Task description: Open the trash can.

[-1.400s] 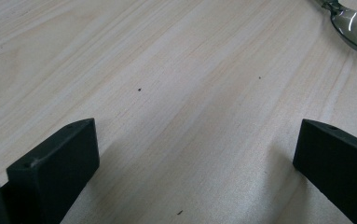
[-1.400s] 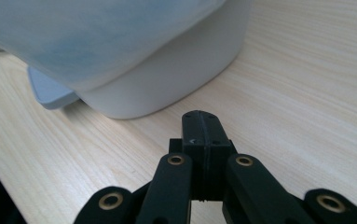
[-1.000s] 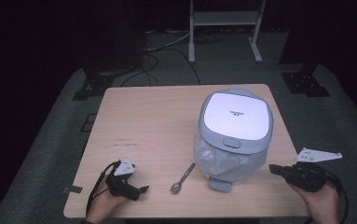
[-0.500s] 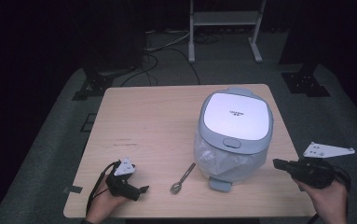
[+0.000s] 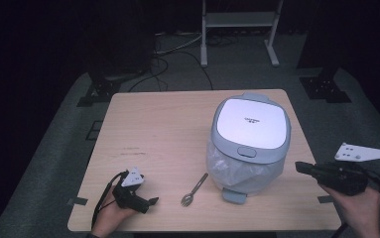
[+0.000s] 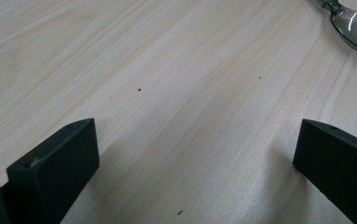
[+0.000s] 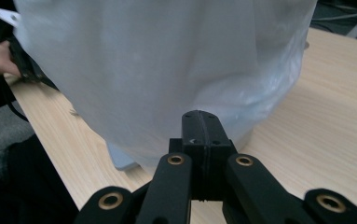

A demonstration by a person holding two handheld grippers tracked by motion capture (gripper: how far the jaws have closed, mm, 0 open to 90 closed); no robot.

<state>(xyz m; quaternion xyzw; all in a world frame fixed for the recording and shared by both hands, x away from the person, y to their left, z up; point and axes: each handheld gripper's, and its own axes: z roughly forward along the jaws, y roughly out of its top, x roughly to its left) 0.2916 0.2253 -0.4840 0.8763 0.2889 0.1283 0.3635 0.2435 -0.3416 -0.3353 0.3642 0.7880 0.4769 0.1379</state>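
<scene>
Plastic-lined bin (image 5: 249, 144) stands on counter (image 5: 162, 129). I lift right gripper (image 5: 304, 167), closed on nothing, beside bin's liner; approach starting. Left gripper (image 5: 150, 202) apart near spoon (image 5: 194, 189).

Left tongs (image 5: 153, 201) low at near left, jaws wide apart, empty. Right tongs (image 5: 299, 167) held raised at right, pointing left, jaws pressed together, empty.

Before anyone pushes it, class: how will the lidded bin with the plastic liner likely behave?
The bin looks tall over a small base, so a high push may tip it. Its liner looks thin and floppy, likely slippery to grip. The wooden table is smooth, so a low push probably slides it.
</scene>
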